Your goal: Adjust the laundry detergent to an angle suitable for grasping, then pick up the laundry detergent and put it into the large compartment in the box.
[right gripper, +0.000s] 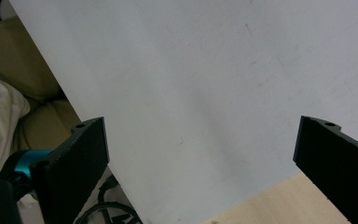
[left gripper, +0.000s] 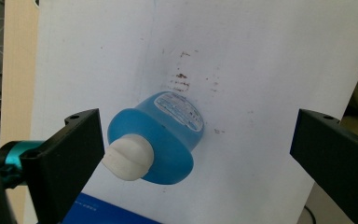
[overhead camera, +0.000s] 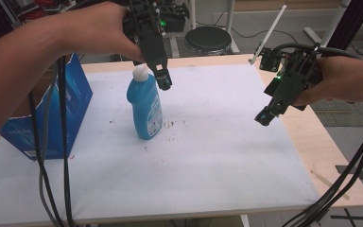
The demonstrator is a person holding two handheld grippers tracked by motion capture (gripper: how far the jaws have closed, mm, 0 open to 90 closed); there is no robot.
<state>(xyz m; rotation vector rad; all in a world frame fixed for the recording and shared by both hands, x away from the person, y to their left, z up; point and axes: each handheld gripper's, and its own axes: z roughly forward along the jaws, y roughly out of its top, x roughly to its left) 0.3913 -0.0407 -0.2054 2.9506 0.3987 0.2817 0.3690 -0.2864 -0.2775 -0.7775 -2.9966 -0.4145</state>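
Hanging above the white table (overhead camera: 208, 156) at the person's right, well clear of everything, the right tongs (overhead camera: 263, 117), pointed down and inward, jaws wide apart with nothing but bare white surface between them in the right gripper view. Farther in and toward the left, upright on the table, a blue bottle (overhead camera: 144, 106) with a white cap (overhead camera: 142, 72) (label facing the person, a scatter of small brown specks on the surface just beside its base). Right at that cap, slightly above and to its right in the high view, the left tongs (overhead camera: 164, 81), likewise spread wide and gripping nothing; in the left gripper view the bottle (left gripper: 161, 140) sits between the two black jaws, nearer the left one, cap (left gripper: 128, 157) close to that jaw without clearly touching it. At the left edge of the table, a blue cardboard box (overhead camera: 52, 123), apart from the bottle.
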